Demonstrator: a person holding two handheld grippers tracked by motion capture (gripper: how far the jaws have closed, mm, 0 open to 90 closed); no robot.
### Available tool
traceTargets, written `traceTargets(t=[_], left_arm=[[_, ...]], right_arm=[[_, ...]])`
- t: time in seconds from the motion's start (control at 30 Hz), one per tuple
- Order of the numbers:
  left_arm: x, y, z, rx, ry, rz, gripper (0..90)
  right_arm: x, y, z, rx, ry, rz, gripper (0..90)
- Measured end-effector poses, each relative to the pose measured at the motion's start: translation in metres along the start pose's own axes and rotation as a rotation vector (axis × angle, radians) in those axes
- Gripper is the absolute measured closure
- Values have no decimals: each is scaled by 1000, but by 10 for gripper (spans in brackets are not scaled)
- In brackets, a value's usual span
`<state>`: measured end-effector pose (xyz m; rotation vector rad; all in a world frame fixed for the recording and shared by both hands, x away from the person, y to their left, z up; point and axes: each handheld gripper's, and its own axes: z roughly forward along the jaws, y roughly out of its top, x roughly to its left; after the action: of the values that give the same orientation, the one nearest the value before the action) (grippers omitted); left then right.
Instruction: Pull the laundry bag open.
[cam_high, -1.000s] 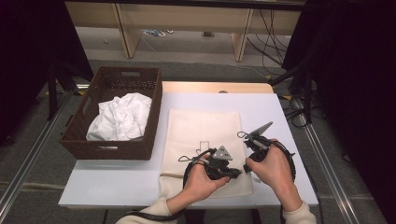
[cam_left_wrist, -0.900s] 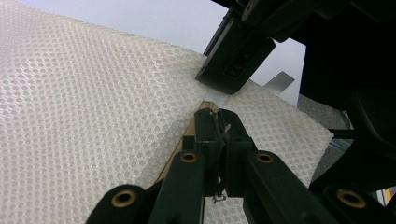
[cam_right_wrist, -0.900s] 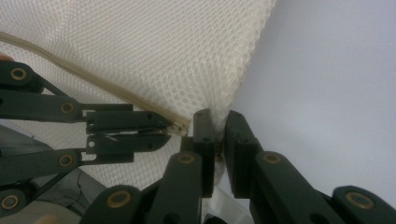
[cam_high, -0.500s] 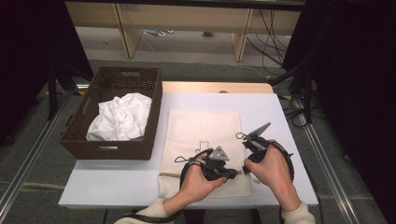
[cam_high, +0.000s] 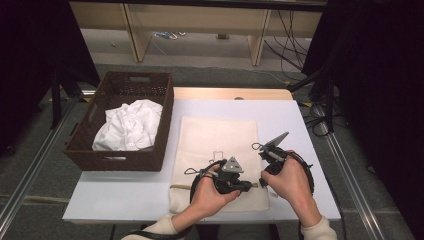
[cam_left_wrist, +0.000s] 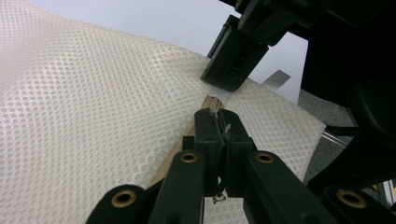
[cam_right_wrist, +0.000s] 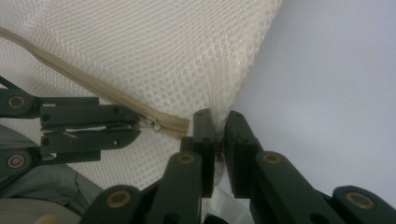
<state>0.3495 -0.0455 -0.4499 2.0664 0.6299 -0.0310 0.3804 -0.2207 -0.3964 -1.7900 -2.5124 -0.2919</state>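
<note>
Pinching mesh bag (cam_high: 215, 145), both hand-held grippers

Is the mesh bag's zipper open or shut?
Shut as far as shown: in the right gripper view the zipper teeth lie joined, the slider at its end beside the left tongs.

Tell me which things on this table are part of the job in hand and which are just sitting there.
In the job:
mesh laundry bag
zipper
left gripper
right gripper

Just sitting there:
wicker basket
white garment
</note>
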Motion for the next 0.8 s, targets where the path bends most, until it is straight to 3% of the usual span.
traceTargets(t=[0.07, 0.1, 0.13, 0.23, 0.27, 0.3, 0.33, 0.43, 0.8], left_arm=[[0, 0, -1, 6, -7, 6, 869], [0, 0, -1, 7, 8, 14, 869], [-1, 0, -1, -3, 3, 2, 869], [0, -1, -2, 5, 9, 11, 869], [0, 0, -2, 0, 6, 12, 870], [1, 0, -2, 4, 4, 17, 870], [0, 0, -3, 3, 11, 15, 870], [0, -1, -4, -1, 4, 12, 869], [1, -2, -9, 1, 11, 6, 869]], right_arm=[[1, 0, -1, 15, 4, 14, 846], [3, 0, -1, 21, -1, 35, 846], [3, 0, -1, 21, -1, 35, 846], [-1, 0, 0, -1, 5, -12, 845], [3, 0, -1, 20, 10, 32, 845], [3, 0, -1, 24, 13, 36, 845], [1, 0, 0, 11, 9, 12, 845], [1, 0, 1, -2, 0, 2, 846], [1, 0, 1, 17, 7, 7, 845]])
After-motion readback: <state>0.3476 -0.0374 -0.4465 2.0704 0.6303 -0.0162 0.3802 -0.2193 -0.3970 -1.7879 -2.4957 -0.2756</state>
